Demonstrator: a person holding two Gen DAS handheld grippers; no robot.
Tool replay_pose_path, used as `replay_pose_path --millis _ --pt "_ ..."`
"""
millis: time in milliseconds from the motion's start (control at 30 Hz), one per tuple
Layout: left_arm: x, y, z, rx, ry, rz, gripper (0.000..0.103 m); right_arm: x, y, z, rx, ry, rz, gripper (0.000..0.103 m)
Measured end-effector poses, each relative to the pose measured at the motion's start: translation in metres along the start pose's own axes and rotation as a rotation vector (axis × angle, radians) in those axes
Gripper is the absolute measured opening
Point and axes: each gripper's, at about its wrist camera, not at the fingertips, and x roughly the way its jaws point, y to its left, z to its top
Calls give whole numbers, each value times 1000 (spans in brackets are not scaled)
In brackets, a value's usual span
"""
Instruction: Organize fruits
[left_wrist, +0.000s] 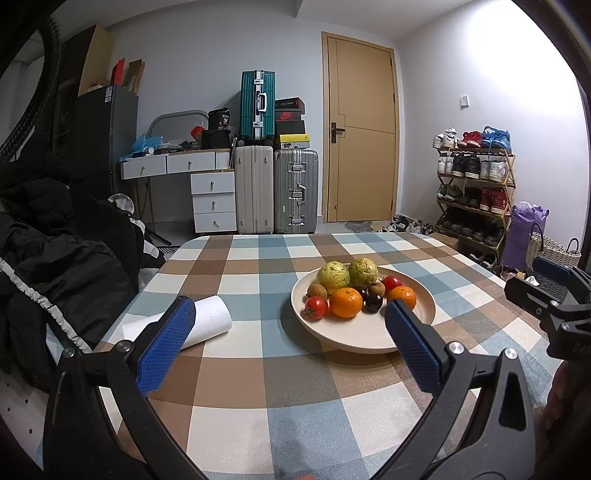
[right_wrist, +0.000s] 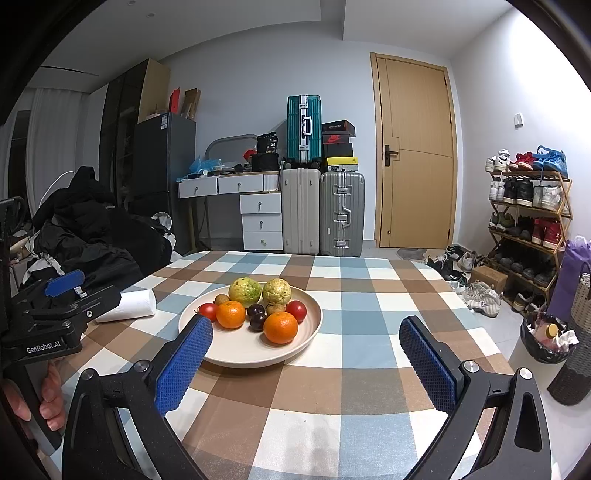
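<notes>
Right now all the fruit I can see sits gathered on the cream round plate (right_wrist: 295, 354) on the checked-cloth surface (right_wrist: 354, 391): two knobbly green fruits (right_wrist: 243, 290), two oranges (right_wrist: 280, 327), two red tomatoes (right_wrist: 296, 310), dark plums (right_wrist: 257, 321) and small brown ones. My left gripper (left_wrist: 290, 339) and right gripper (right_wrist: 306, 365) both hover short of the plate, fingers spread and holding nothing. That fits either fruit collected already or sorting yet to come; I cannot tell which.

Even indoor light from above, glaring white on the plain right-hand wall (left_wrist: 517, 74), casts soft shadows beneath the cream round plate (right_wrist: 236, 350), while fisheye bending and black vignetting mark the edges.
</notes>
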Motion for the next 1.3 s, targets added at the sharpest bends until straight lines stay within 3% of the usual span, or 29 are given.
replay_pose_path --millis 1300 --pt "-1 0 0 3 -1 -11 103 0 0 0 1 -1 1 103"
